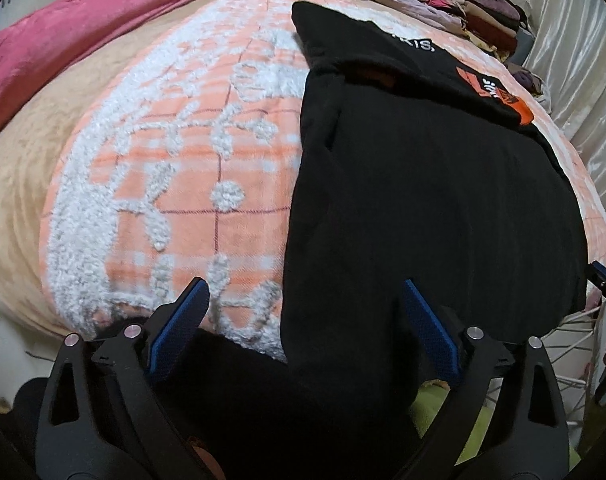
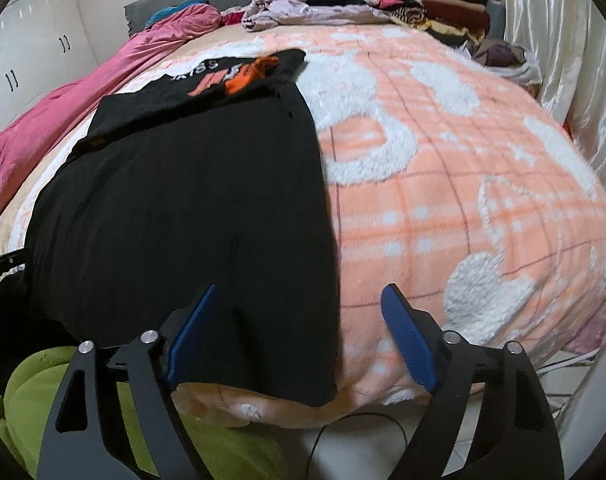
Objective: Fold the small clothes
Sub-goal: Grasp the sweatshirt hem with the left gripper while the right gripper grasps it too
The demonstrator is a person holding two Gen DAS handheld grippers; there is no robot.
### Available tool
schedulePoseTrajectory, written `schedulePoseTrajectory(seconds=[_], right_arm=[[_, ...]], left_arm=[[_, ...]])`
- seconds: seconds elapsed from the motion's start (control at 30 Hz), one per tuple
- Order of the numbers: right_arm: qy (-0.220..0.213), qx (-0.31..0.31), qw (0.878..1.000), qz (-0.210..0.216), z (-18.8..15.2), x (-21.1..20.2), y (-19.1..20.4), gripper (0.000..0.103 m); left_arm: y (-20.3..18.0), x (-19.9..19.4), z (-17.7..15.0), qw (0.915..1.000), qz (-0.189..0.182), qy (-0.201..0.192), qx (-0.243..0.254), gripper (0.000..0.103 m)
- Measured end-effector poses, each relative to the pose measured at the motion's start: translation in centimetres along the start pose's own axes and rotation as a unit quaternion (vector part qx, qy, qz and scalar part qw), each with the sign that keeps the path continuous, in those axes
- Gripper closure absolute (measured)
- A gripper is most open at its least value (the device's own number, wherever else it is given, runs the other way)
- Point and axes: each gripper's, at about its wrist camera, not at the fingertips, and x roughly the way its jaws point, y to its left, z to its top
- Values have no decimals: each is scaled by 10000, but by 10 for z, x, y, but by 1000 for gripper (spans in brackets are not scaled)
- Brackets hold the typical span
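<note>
The left gripper [image 1: 305, 296] is hovering with its jaws spread wide and gripping nothing, its blue pads [image 1: 183, 320] straddling the left edge of a black garment [image 1: 423, 208]. The right gripper [image 2: 299, 300] is likewise standing wide and gripping nothing, its left pad over the black garment [image 2: 183, 208] and its right pad over the bare blanket beside the garment's right edge.

The garment is lying flat on an orange-and-white plaid fleece blanket [image 1: 175, 168], its near hem hanging over the bed edge. An orange-and-white printed graphic [image 2: 239, 76] is showing at its far, folded end.

A pink quilt [image 1: 63, 40] is lying along the left side of the bed. A pile of folded clothes [image 2: 435, 4] is sitting at the far right corner, next to a white satin curtain [image 2: 563, 60]. A green cloth [image 2: 103, 420] is lying below the near bed edge.
</note>
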Motion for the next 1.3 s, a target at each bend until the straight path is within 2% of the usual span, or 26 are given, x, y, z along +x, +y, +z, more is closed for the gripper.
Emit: schedulePoseTrajectory(seconds=[0.1, 0.23, 0.33, 0.57, 0.83, 1.0, 1.03, 1.07, 1.1, 1.17, 1.2, 1.3], right_arm=[[116, 157, 9997, 147, -2, 7, -5, 36], [98, 184, 9997, 82, -5, 9, -6, 49], [72, 359, 9992, 132, -4, 7, -12, 56], [122, 271, 9994, 167, -10, 4, -10, 69], [200, 204, 9994, 179, -14, 5, -5, 69], [217, 245, 9992, 247, -12, 13, -8, 70], [193, 256, 9992, 243, -12, 12, -8, 76], [114, 288, 9991, 281, -12, 9, -9, 88], [82, 288, 9990, 340, -12, 7, -9, 94], [39, 265, 9986, 450, -12, 3, -8, 95], [24, 235, 9987, 453, -11, 1, -7, 95], [-11, 218, 9981, 576, -9, -2, -4, 95]], left_arm=[[-1, 2, -2, 10000, -3, 49, 37, 17], [2, 1, -5, 9999, -38, 98, -32, 23], [5, 1, -6, 9999, -49, 125, -95, 23], [9, 1, -10, 9997, -19, 206, -147, 23], [4, 8, -12, 9994, -92, 301, -110, 31], [-2, 10, -13, 9995, -103, 288, -98, 32], [-3, 10, -13, 9995, -95, 274, -89, 36], [-4, 9, -14, 9996, -102, 259, -88, 39], [-5, 7, -14, 9997, -87, 239, -69, 44], [-8, 6, -13, 9997, -44, 216, -39, 54], [-9, 4, -13, 9997, -103, 200, -34, 72], [-13, -1, -11, 9997, -181, 154, 37, 85]])
